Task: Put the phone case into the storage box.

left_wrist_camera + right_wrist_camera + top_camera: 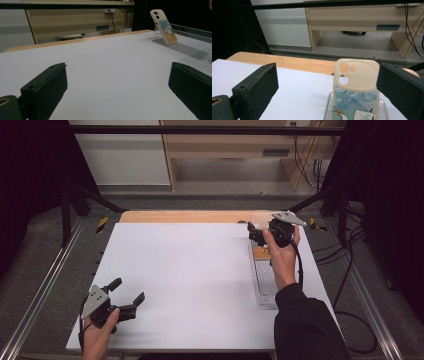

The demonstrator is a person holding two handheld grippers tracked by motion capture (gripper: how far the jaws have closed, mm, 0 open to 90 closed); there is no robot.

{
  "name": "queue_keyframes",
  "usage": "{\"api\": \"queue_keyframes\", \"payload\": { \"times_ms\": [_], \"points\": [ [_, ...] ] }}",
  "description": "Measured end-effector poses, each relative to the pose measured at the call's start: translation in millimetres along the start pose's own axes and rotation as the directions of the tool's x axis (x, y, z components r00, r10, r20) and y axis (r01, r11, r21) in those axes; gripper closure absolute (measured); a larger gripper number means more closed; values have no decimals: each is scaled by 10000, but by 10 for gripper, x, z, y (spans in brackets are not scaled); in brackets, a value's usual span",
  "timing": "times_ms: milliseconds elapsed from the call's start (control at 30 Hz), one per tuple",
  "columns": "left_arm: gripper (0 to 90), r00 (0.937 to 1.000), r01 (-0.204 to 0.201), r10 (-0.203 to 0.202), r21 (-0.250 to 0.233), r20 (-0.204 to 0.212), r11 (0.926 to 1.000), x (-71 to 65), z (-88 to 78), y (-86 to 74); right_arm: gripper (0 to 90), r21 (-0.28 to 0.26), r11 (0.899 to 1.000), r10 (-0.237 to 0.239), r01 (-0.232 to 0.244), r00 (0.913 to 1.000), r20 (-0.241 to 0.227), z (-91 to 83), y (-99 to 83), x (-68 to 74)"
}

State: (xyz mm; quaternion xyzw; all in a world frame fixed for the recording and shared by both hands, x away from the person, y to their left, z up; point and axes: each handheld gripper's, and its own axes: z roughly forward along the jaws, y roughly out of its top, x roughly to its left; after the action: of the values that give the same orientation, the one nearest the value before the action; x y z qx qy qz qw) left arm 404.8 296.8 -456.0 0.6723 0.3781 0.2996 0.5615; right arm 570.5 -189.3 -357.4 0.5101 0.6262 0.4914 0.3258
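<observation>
- Left gripper (pixel 131 303): held low at the near left corner of the white table (pixel 190 280), jaws spread wide with nothing between them; judged to be parked out of the way.
- Ribbed clear tray (pixel 265 280): lay along the right side of the table, under the person's right forearm.
- Phone case (pixel 355 90): cream-coloured with a painted picture, propped nearly upright and leaning back on a clear stand (pixel 157 32) at the tray's far end, probably so that its edges could be reached.
- Right gripper (pixel 256 236): brought up to the case, jaws wide, one black pad (pixel 398 86) just beside the case's edge; contact could not be told.
- Beyond: wooden table edge (pixel 287 61), then a desk (pixel 235 145) and hanging cables (pixel 305 155), well apart; nothing blocked the reach.
</observation>
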Motion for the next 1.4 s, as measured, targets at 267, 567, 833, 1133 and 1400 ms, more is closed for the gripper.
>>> {"api": "queue_keyframes", "payload": {
  "times_ms": [267, 567, 833, 1133, 1400],
  "points": [
    [17, 9999, 71, -71, 62, 97, 10000, -12, -17, -18, 48, 46, 9999, -134, 135, 9997, -221, -68, -15, 61],
    [17, 9988, -126, 123, 52, 473, 9999, -65, 6, -12, 52, -474, 9964, -738, 709, 9952, -638, -225, -2, 90],
    [16, 9981, -210, 211, -32, 584, 9998, -82, -1, 2, 52, -969, 9901, -1123, 1018, 9877, -1090, -288, 8, 102],
    [17, 9978, -92, 102, -150, 655, 9998, -61, -11, 11, 39, -1527, 9790, -1554, 1347, 9789, -1327, -372, 12, 161],
    [16, 9983, -24, 44, -347, 587, 9994, -31, -31, 21, 34, -1815, 9746, -1558, 1315, 9797, -1265, -469, -2, 147]
  ]
}}
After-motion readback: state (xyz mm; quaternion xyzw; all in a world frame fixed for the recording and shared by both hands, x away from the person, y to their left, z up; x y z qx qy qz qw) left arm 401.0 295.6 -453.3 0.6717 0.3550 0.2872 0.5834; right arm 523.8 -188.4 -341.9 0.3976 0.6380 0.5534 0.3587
